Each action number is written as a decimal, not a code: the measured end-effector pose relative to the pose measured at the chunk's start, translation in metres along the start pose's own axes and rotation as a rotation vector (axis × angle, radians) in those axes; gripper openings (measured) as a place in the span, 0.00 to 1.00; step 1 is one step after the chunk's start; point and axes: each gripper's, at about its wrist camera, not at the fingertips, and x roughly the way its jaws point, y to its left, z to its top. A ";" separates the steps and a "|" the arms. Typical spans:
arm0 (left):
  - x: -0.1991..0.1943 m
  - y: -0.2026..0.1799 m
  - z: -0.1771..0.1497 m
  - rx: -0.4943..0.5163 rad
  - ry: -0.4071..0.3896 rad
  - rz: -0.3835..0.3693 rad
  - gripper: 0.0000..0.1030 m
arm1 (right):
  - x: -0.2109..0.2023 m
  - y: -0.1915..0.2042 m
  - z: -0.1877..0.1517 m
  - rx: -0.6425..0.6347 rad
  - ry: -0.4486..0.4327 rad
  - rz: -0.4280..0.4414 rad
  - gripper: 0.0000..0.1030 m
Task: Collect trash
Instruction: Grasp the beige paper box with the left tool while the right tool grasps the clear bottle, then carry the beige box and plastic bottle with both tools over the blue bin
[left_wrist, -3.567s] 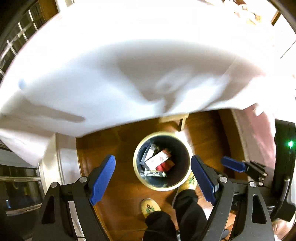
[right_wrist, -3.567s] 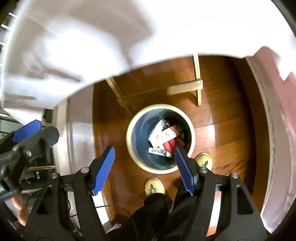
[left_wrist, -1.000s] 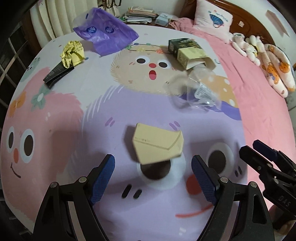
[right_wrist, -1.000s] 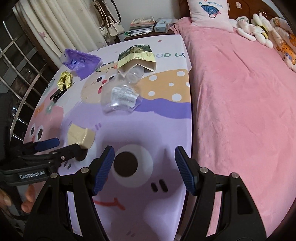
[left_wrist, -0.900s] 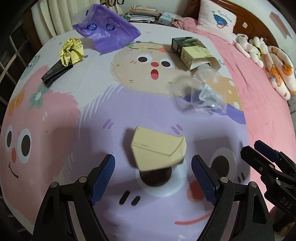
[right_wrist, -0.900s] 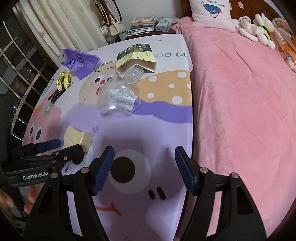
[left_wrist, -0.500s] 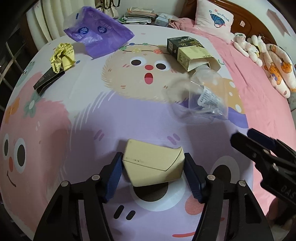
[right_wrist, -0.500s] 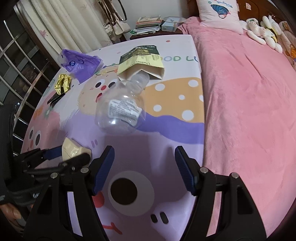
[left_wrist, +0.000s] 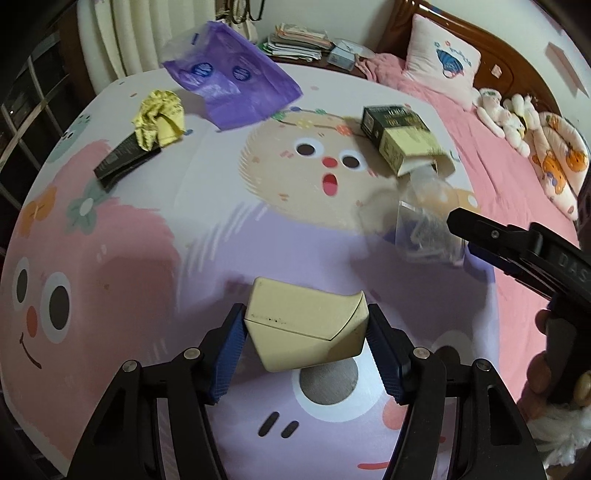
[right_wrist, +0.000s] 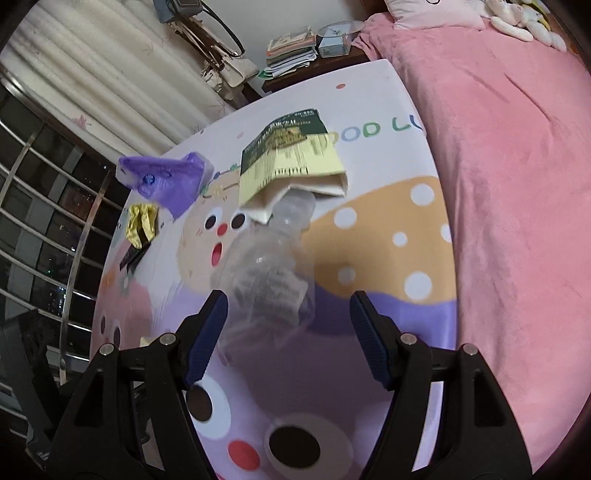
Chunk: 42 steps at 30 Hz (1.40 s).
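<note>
A cream cardboard box (left_wrist: 306, 328) sits on the cartoon-print sheet (left_wrist: 207, 229), and my left gripper (left_wrist: 306, 349) is shut on it, with both blue pads (left_wrist: 227, 354) pressed against its sides. A crushed clear plastic bottle (right_wrist: 269, 280) lies farther right, its neck tucked under a green and yellow carton (right_wrist: 291, 158). My right gripper (right_wrist: 288, 332) is open, and the bottle's base lies between its fingertips, close to the left one. In the left wrist view the right gripper (left_wrist: 517, 243) reaches in from the right beside the bottle (left_wrist: 424, 229).
A purple plastic bag (left_wrist: 232, 88), a crumpled yellow paper (left_wrist: 160, 118) and a black wrapper (left_wrist: 122, 162) lie at the far left of the sheet. A pink blanket (right_wrist: 509, 184) covers the right side. Plush toys (left_wrist: 517, 114) and a pillow (left_wrist: 443, 66) lie beyond.
My left gripper has come down around the cream box and shut on it. My right gripper has moved forward until the clear bottle lies between its fingertips.
</note>
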 end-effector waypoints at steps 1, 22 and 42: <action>-0.001 0.001 0.001 -0.004 -0.004 0.000 0.62 | 0.002 0.001 0.003 0.002 0.003 0.003 0.64; -0.040 0.014 -0.003 -0.009 -0.058 -0.024 0.62 | 0.005 0.045 -0.029 -0.093 0.072 0.072 0.34; -0.170 0.096 -0.106 0.149 -0.137 -0.140 0.62 | -0.105 0.171 -0.191 -0.219 -0.052 0.061 0.34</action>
